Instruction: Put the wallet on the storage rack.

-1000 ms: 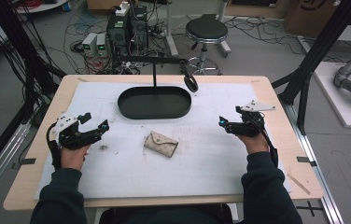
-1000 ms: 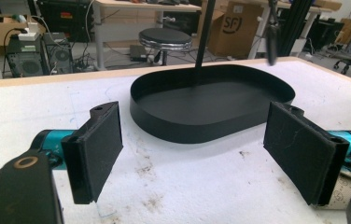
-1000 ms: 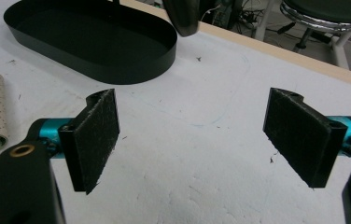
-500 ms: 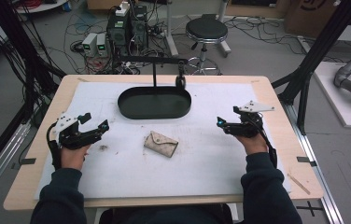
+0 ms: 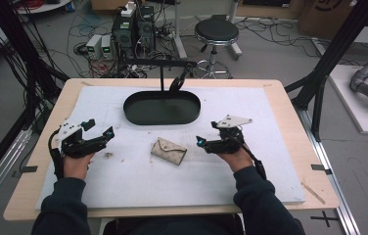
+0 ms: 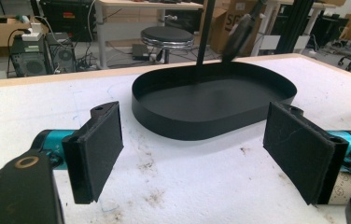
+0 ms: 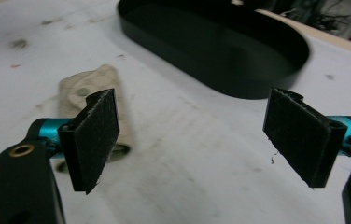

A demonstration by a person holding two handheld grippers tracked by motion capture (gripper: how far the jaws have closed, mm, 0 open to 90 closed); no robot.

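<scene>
Black padded fingers [image 7: 94, 140] of the right gripper [image 5: 202, 143] stand wide apart with nothing between them, and in the right gripper view the beige pouch [image 7: 94, 93] lies just beyond its left finger, partly hidden behind it. The left gripper [image 5: 104, 133] is spread just as wide and empty, its fingers [image 6: 96, 149] pointed at the black oval tray [image 6: 164, 126]. From above, the pouch [image 5: 169, 150] lies flat on the white mat [image 5: 270, 147] of the desk, between the two grippers, nearer the right one and apart from the tray [image 5: 138, 117] behind it. I judge this the approach before a pick-up. Next, the right gripper should slide left and dip so its fingers straddle an edge of the pouch, then close; the thin, flat shape calls for a low, shallow angle.
</scene>
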